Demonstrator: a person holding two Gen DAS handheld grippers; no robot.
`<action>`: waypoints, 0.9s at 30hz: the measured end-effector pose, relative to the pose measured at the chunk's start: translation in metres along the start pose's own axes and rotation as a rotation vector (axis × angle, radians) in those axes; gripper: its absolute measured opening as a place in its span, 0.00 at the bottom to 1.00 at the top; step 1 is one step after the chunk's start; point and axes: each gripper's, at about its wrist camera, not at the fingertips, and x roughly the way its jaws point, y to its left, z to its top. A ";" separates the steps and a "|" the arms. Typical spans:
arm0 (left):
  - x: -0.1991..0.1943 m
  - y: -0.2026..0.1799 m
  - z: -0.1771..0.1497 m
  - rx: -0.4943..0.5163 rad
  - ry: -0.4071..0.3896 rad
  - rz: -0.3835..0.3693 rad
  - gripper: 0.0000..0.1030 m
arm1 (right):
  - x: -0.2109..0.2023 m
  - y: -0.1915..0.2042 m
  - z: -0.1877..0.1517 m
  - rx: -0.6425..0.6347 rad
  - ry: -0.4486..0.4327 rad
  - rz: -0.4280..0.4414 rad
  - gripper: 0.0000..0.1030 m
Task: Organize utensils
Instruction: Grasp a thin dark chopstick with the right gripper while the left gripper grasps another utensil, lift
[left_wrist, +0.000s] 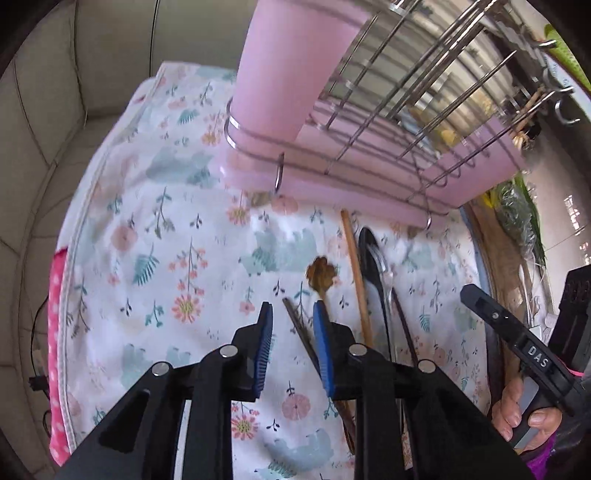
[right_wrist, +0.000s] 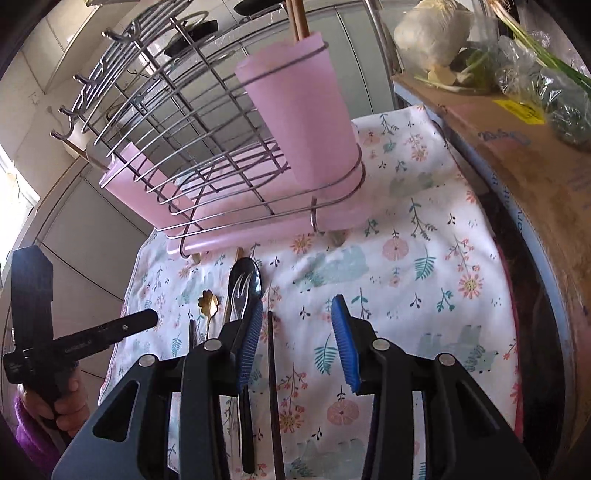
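Left gripper (left_wrist: 292, 319) stood part open over a dark chopstick (left_wrist: 301, 334), perhaps untouched; right gripper (right_wrist: 297, 325) gaped, empty, lower centre.

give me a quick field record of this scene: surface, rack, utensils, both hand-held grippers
surface: floral cloth
rack: wire dish rack on a pink tray, pink cup at its corner with wooden sticks inside
utensils on cloth: black spoon, clear fork, gold flower-shaped spoon, wooden chopstick, dark chopstick
left hand-held gripper: open, nothing held, above another dark chopstick
right hand-held gripper: open, dark chopstick between its fingers, not gripped
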 end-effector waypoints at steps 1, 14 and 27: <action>0.007 0.001 0.000 -0.022 0.031 -0.002 0.17 | 0.000 0.000 -0.002 0.005 0.003 0.004 0.38; 0.047 -0.020 0.002 -0.030 0.112 0.141 0.07 | 0.008 -0.009 -0.010 0.029 0.071 0.036 0.31; 0.024 -0.016 0.008 0.050 0.032 0.115 0.03 | 0.052 0.025 -0.005 -0.093 0.259 -0.003 0.23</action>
